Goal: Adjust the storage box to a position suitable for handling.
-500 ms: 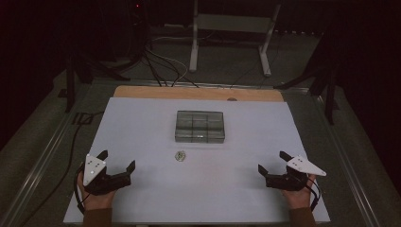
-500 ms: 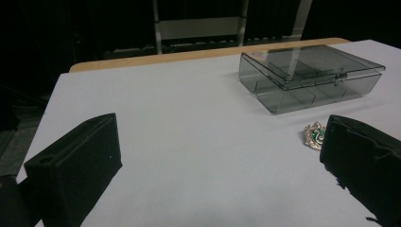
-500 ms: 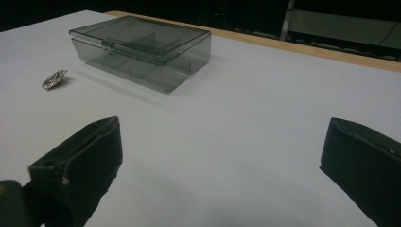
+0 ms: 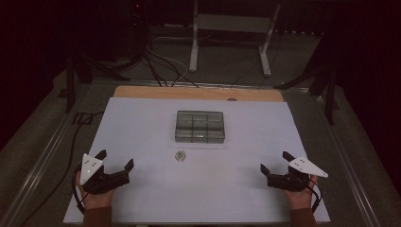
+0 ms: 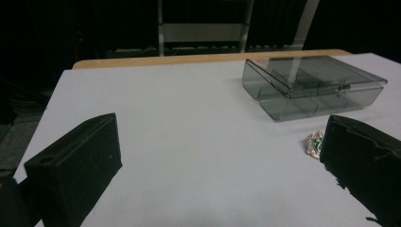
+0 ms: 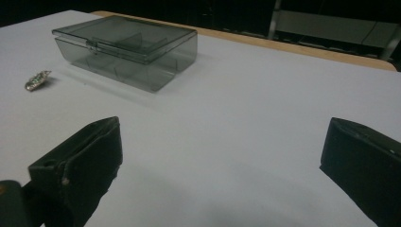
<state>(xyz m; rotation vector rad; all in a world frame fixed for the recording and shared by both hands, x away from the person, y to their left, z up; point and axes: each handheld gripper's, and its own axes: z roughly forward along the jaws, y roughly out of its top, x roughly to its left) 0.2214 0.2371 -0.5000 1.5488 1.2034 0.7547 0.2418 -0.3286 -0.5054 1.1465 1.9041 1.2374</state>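
Table: white sheet over a wooden top, its wood edge showing at the far side.
Clear grey compartment box: lid shut, mid-table, well ahead of both my hands.
My left tongs: near left corner, jaws spread wide, gripping nothing.
My right tongs: near right corner, jaws spread wide, gripping nothing.
Small metallic trinket: lying just in front of the box, nearer my left tongs.
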